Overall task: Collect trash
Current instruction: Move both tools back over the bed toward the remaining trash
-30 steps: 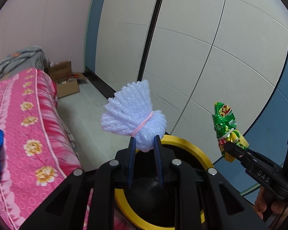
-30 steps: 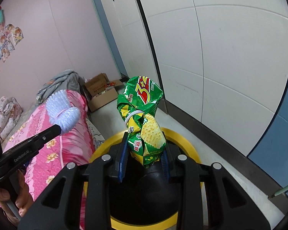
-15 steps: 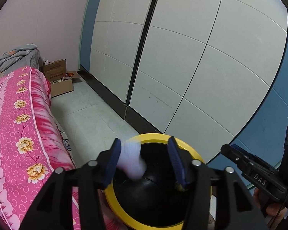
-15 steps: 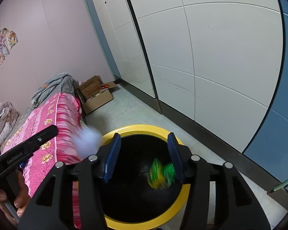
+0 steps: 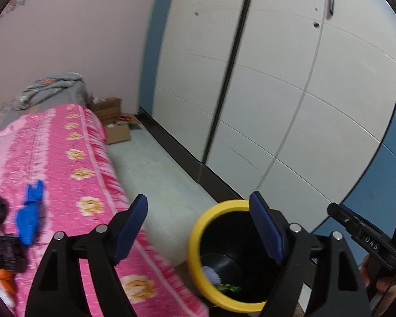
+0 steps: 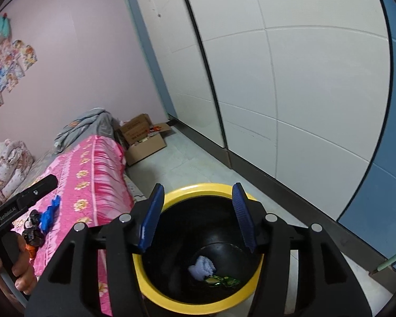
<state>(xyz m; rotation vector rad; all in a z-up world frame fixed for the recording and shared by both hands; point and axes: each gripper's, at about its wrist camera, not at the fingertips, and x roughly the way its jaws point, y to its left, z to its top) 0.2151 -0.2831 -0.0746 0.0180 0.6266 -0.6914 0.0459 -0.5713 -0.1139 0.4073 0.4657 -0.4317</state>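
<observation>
Two pieces of trash, a pale foam net (image 6: 202,266) and a green snack wrapper (image 6: 221,281), now lie at the bottom of the yellow-rimmed bin (image 6: 198,189), released a second ago. Left gripper (image 5: 198,227) and right gripper (image 6: 196,215): fingers have just been opening, now apart, nothing between them. Both loads deposited. Farther off on the pink bed (image 5: 74,142), blue scrap (image 5: 30,214) and black crumpled bits (image 5: 5,253) remain, well apart from the fingers; judged next pickups.

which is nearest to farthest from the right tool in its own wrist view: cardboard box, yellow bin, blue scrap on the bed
From the right tool:
1. Yellow bin, directly below and just ahead.
2. Blue scrap, on the pink bed to the left.
3. Cardboard box, on the floor past the bed's far end.
</observation>
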